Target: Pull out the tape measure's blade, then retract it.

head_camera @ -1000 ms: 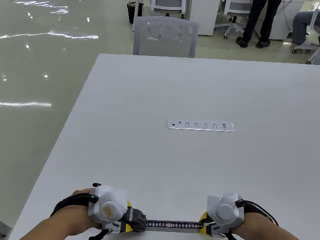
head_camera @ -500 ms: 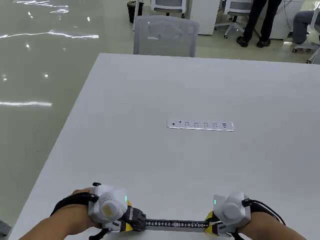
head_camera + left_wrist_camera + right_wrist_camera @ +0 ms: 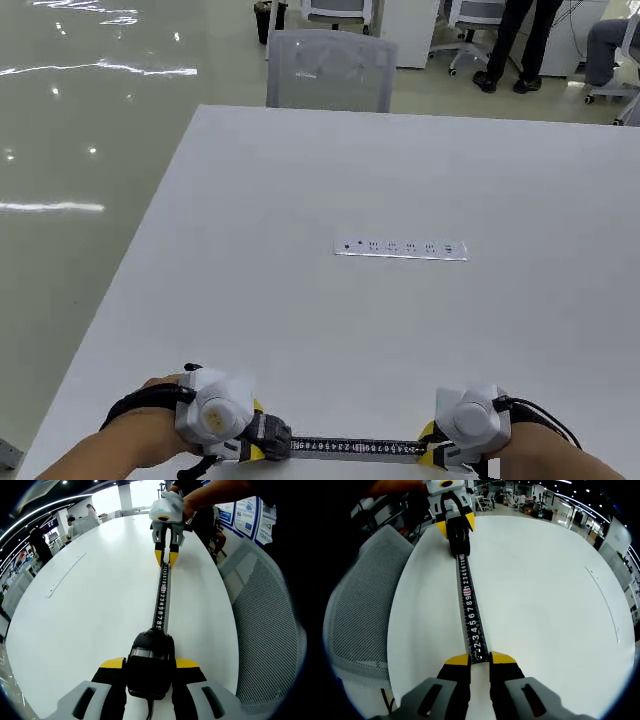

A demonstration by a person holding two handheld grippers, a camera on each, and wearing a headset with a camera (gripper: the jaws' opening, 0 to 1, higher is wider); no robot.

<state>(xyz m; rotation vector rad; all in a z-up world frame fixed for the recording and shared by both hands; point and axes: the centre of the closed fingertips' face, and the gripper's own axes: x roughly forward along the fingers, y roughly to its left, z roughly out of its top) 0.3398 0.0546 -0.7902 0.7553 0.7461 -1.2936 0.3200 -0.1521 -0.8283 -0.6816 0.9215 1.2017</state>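
**Left tongs [image 3: 150, 663] clamp the case, right tongs [image 3: 479, 658] pinch the blade's end**

My left tongs are closed around the black tape measure [image 3: 150, 666], one yellow-tipped jaw pressed to each flank of its body. My right tongs are drawn narrow, their yellow tips nipping the free end of the blade [image 3: 469, 605], so the two pairs point straight at each other.

The blade is pulled out and runs in a straight, taut line from the case to the right tongs. It is black with white numerals and a few red marks, and in the right gripper view the low numbers sit nearest my jaws. It lies low along the near edge of the white surface [image 3: 300, 200]. I cannot tell whether it touches.

In the head view my left hand [image 3: 150, 437] comes in from the left edge, wrist level, a black strap across it, and points its tongs to the right. My right hand [image 3: 530, 462] comes in from the lower right corner in the same way and points left. Both stay just above the surface at its near edge, well apart.

A white power strip [image 3: 400, 249] lies flat near the middle of the surface, well beyond the blade. A grey office chair [image 3: 330, 70] stands at the far edge. A mesh chair [image 3: 270, 630] shows beside the surface in the left gripper view.
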